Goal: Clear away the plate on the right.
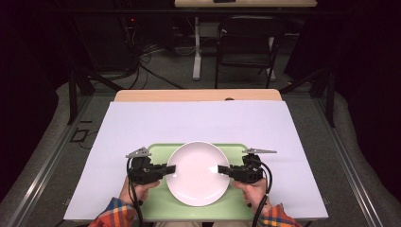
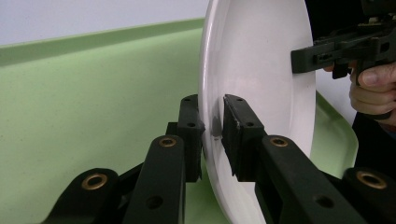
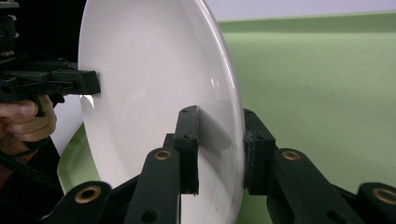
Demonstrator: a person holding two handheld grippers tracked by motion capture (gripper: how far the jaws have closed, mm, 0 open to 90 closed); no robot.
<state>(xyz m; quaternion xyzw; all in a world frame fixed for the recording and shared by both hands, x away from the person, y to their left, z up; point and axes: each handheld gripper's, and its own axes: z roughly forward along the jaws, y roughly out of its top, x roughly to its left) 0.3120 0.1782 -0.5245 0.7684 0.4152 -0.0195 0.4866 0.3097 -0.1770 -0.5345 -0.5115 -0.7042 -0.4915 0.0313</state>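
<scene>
Nearest the person, the left gripper and right gripper each clamp their black jaws on opposite rims of the round white ceramic plate, over the pale green plastic tray on the white-covered table.

A wooden table carried the work, its pale top showing only as a strip along the far edge, well beyond both grippers. A white sheet lay directly on it and covered nearly all of the top, reaching out past the left gripper and the right gripper on both sides. On that sheet, under and between the two grippers, lay a light green tray with a raised rim. In both gripper views the tray's flat green floor spread behind the jaws, its rim meeting the white sheet beyond.
</scene>
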